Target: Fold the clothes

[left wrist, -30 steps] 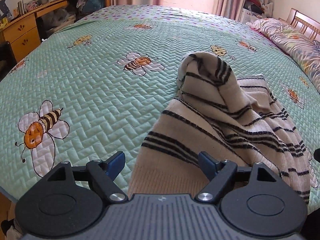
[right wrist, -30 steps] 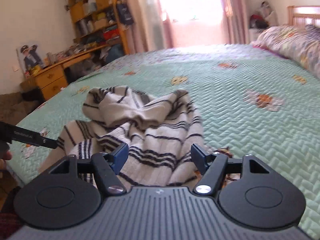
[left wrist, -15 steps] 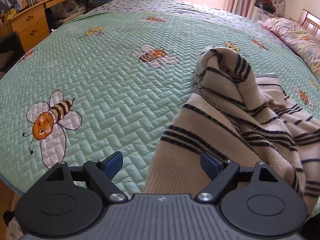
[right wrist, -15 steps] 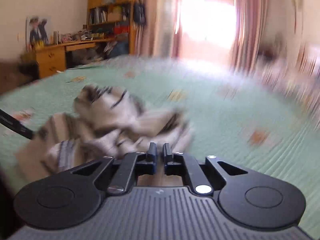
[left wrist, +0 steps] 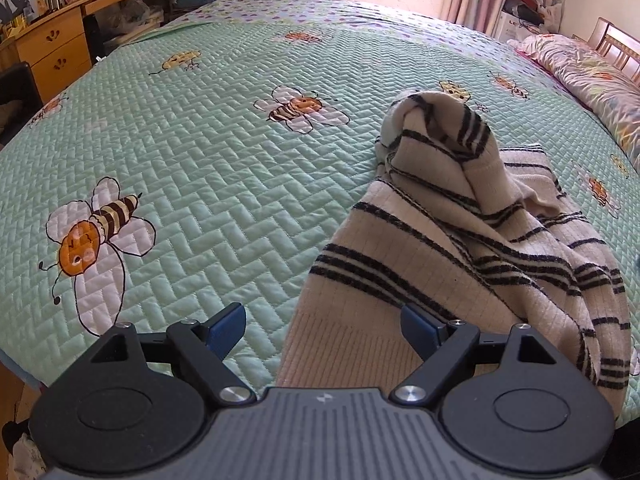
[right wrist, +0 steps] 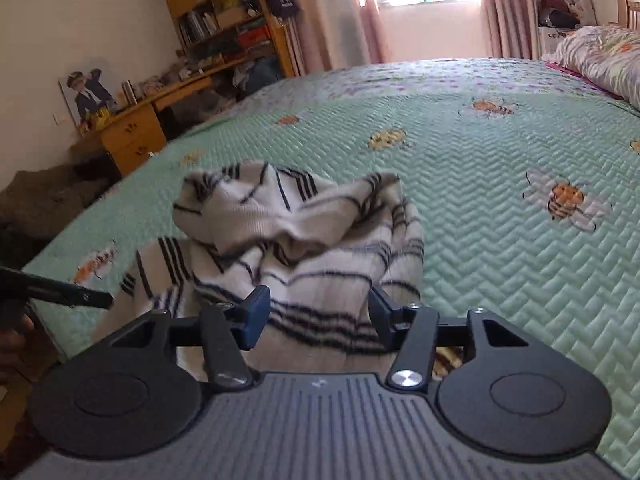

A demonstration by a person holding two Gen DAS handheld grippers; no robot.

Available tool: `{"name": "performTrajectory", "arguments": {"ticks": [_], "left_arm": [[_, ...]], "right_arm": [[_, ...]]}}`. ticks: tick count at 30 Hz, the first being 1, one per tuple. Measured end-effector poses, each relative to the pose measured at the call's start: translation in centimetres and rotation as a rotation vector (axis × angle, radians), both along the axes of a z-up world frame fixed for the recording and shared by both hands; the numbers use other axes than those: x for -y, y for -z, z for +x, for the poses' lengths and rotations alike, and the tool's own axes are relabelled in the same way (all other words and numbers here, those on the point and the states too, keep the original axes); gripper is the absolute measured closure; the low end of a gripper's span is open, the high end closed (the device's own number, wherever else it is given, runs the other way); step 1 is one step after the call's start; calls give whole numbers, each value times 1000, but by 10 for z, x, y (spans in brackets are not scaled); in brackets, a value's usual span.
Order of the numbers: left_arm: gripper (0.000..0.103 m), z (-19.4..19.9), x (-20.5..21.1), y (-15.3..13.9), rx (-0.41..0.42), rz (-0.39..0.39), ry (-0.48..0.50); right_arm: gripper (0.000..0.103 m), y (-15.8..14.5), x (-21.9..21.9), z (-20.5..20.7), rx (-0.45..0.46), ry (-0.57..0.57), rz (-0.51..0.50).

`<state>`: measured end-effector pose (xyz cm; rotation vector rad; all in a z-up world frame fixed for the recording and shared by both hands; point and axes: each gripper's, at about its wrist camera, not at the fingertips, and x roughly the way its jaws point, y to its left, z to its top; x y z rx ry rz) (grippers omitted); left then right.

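Bare quilt (left wrist: 208, 168) is lying open leftward; the bunched sweater (left wrist: 460, 216) is blocking the right, pillow (left wrist: 580, 76) beyond.

I see a bed (left wrist: 208, 152) under a green quilt with bee prints, a wooden bench (left wrist: 52, 52) at left, pink curtains (right wrist: 352, 12), and a floral pillow (left wrist: 592, 84) at right.

Not much to read here, honestly. The only lettering I can make out is on a white box (left wrist: 516, 26) in the far corner by the curtains: it starts with "LE" and the rest is cut off or too small. Same box (right wrist: 554, 34) from the right wrist, same partial letters.
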<state>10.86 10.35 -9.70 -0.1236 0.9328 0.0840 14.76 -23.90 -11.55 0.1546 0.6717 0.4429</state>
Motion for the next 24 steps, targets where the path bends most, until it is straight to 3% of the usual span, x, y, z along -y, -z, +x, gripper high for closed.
{"name": "performTrajectory", "arguments": {"ticks": [3,5,6,8,12,14,16,18,21,24], "left_arm": [[14,-1,7,-2,1,19,16],[12,1,13,0,-8,42,21],[12,2,16,2,-15,54,27],[11,4,22,5,-35,75,30],[11,8,28,11,-62,86,39],[11,11,32,13,-102,156,26],[11,11,35,12,-110,222,21],[10,14,36,9,-135,268,10],[7,17,34,8,-159,290,0],[1,18,31,11,-171,261,25]], "right_arm": [[47,23,-4,-1,-83,8,125],[51,31,-7,0,-132,21,138],[55,35,-11,-2,-146,14,143],[83,35,-20,-11,-131,-15,179],[90,23,-35,-9,-81,-51,178],[92,7,-52,-13,70,-30,-47],[93,-18,-71,-23,320,23,-376],[93,-39,-64,-15,481,133,-585],[92,-61,-14,26,492,363,-681],[90,-60,44,59,325,492,-645]]}}
